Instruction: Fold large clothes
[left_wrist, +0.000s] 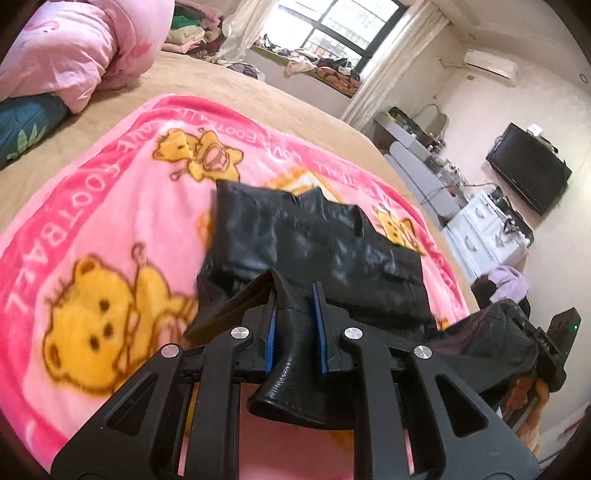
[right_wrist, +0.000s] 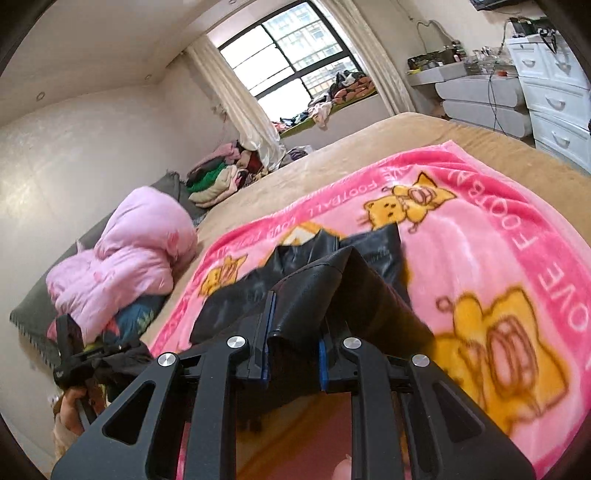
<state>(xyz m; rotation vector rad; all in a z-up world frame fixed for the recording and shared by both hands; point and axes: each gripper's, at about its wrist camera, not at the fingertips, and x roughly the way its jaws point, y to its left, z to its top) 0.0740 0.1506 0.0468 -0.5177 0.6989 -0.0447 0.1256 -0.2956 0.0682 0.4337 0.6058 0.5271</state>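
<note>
Both the left gripper (left_wrist: 294, 325) and the right gripper (right_wrist: 293, 345) have their jaws clamped on the black leather garment (left_wrist: 314, 243); carry both corners level toward frame center, keeping edges aligned over the pink blanket (left_wrist: 110, 221).

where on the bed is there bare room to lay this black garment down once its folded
Free: the pink blanket between the black garment and the pink quilt, and the tan bedsheet beyond the blanket toward the window. Crowded: the head corner, with the quilt and the clothes pile. Both the left gripper and right gripper hold the garment.
</note>
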